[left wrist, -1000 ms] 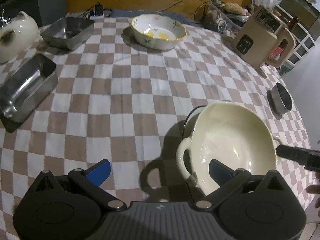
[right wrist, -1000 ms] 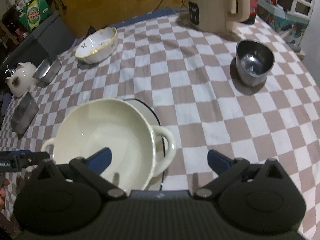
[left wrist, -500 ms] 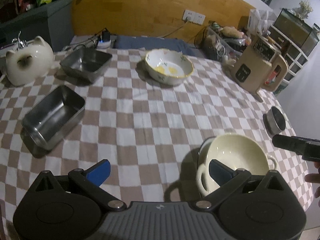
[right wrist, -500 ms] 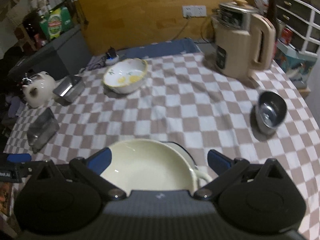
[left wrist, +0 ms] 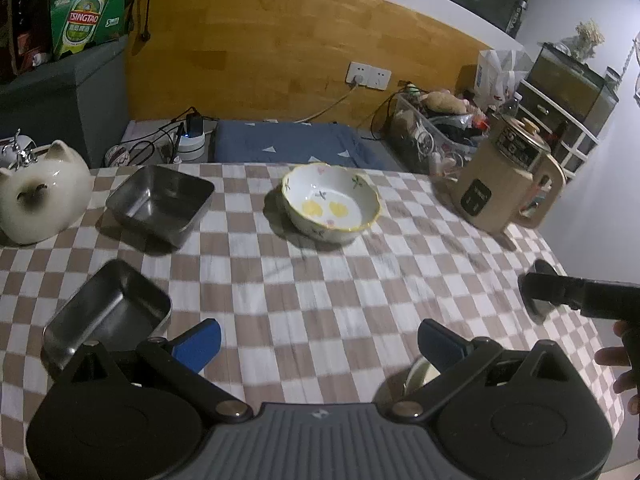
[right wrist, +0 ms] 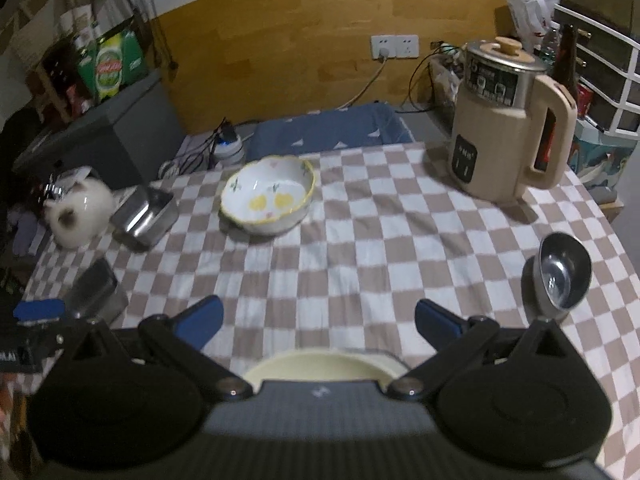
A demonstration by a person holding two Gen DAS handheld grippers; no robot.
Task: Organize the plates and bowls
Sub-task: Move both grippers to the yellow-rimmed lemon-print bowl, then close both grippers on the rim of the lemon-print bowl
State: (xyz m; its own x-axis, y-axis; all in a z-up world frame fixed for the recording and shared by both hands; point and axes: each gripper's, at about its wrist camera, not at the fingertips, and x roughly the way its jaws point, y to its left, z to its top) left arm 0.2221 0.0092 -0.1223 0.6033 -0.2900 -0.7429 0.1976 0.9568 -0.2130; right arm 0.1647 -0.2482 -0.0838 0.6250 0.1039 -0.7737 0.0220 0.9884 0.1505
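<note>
A cream two-handled bowl (right wrist: 320,366) rests on a plate at the near table edge; only its rim shows past my right gripper's body, and a sliver (left wrist: 416,372) shows in the left wrist view. A flowered bowl with a yellow rim (left wrist: 331,206) (right wrist: 269,196) stands far across the checkered cloth. Two steel trays (left wrist: 160,204) (left wrist: 108,316) lie to the left, and a steel cup (right wrist: 562,276) sits to the right. My left gripper (left wrist: 318,340) and right gripper (right wrist: 318,320) are both open, empty and raised above the near edge.
A beige electric kettle (right wrist: 504,124) stands at the back right. A white cat-shaped pot (left wrist: 36,196) sits at the far left. Cables and a blue cushion (left wrist: 288,144) lie behind the table. A hand (left wrist: 624,360) holds the other gripper at the right.
Both grippers have pulled back and lifted away from the cream bowl, which now lies almost hidden beneath them. The view has tilted up toward the far wall.
</note>
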